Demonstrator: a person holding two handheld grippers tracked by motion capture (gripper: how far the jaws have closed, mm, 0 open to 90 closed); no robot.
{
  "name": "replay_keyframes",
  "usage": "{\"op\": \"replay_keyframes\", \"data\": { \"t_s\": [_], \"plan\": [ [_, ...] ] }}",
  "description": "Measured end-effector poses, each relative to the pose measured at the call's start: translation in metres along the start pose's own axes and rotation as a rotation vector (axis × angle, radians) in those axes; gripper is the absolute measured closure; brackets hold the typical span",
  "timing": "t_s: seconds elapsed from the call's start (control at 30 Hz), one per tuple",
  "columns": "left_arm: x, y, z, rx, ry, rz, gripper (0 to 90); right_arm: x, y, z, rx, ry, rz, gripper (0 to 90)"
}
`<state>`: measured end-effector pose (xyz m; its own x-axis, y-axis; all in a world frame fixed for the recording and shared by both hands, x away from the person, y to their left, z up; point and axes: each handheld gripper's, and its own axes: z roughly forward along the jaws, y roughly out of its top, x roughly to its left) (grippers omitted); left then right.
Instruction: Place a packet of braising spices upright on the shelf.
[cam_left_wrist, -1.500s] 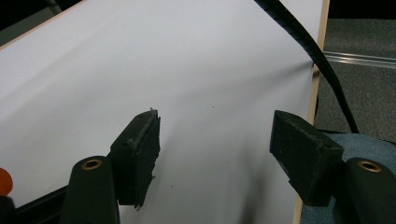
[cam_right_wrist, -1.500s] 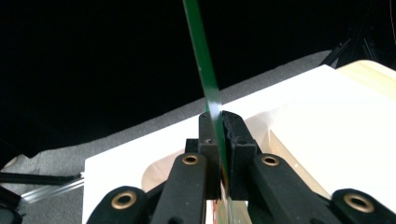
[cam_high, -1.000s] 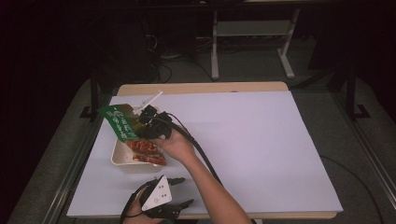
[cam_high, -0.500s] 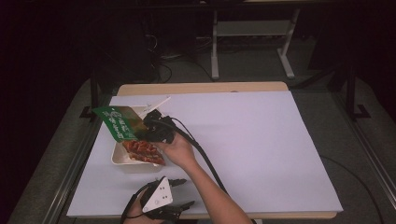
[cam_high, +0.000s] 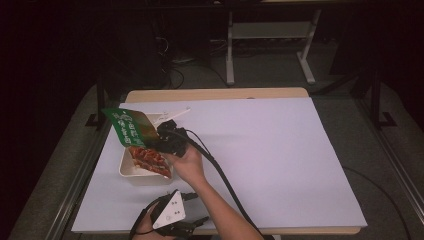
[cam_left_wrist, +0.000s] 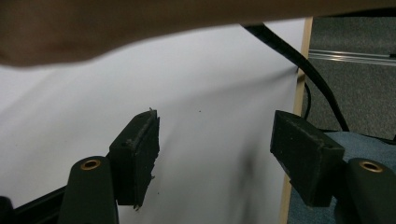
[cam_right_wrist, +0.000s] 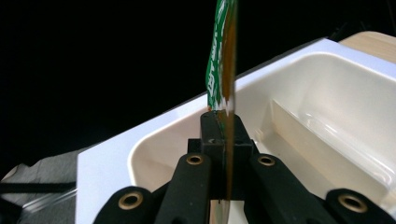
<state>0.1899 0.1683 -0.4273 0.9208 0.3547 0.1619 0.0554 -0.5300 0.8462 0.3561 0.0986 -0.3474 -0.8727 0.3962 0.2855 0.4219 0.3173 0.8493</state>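
Observation:
A green snack packet (cam_high: 129, 126) is held up over a cream divided tray (cam_high: 131, 173) at the table's left. My right gripper (cam_high: 162, 134) is shut on the packet's edge; in the right gripper view the packet (cam_right_wrist: 223, 60) stands edge-on between the closed jaws (cam_right_wrist: 226, 126), above the tray (cam_right_wrist: 322, 116). Red-brown food (cam_high: 150, 160) lies in the tray's near part. My left gripper (cam_high: 192, 227) rests at the table's front edge, open, with nothing between its fingers (cam_left_wrist: 140, 154) over the white table cover (cam_left_wrist: 196, 116).
A white plastic utensil (cam_high: 176, 115) lies behind the tray. The right gripper's black cable (cam_high: 225, 180) trails across the white cover toward the front edge. The wooden table edge (cam_left_wrist: 295, 140) runs close to the left gripper. The table's right half (cam_high: 280, 160) is bare white cover.
The right gripper has lifted and carried the green packet slightly left and up over the tray. The left gripper has stayed at the front edge.

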Motion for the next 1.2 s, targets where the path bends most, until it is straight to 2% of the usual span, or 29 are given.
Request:
{"op": "replay_keyframes", "data": {
  "t_s": [0.17, 0.3, 0.37, 0.73, 0.97, 1.1, 1.2],
  "plan": [
    [0.0, 0.0, 0.0, 0.0, 0.001, -0.002, 32.2, -0.004, -0.006, 0.001, -0.007, -0.015, 0.005, 89.1],
    [-0.001, 0.0, 0.001, 0.001, 0.0, -0.003, 32.2, -0.008, -0.015, 0.005, -0.01, -0.029, 0.036, 89.1],
    [-0.001, 0.0, 0.001, 0.001, -0.001, 0.001, 32.3, -0.01, -0.018, 0.005, -0.028, -0.036, 0.054, 89.1],
    [-0.001, 0.0, 0.002, 0.005, -0.004, 0.001, 32.3, -0.011, -0.029, 0.003, -0.055, -0.039, 0.073, 88.8],
    [-0.002, 0.0, 0.002, 0.006, -0.007, 0.0, 32.3, -0.012, -0.033, 0.003, -0.055, -0.025, 0.058, 88.6],
    [-0.002, 0.0, 0.002, 0.005, -0.009, -0.001, 32.3, -0.011, -0.036, 0.002, -0.058, -0.004, 0.068, 88.4],
    [-0.002, 0.0, 0.002, 0.002, -0.008, -0.003, 32.3, -0.009, -0.036, 0.002, -0.062, 0.01, 0.056, 88.3]
  ]
}}
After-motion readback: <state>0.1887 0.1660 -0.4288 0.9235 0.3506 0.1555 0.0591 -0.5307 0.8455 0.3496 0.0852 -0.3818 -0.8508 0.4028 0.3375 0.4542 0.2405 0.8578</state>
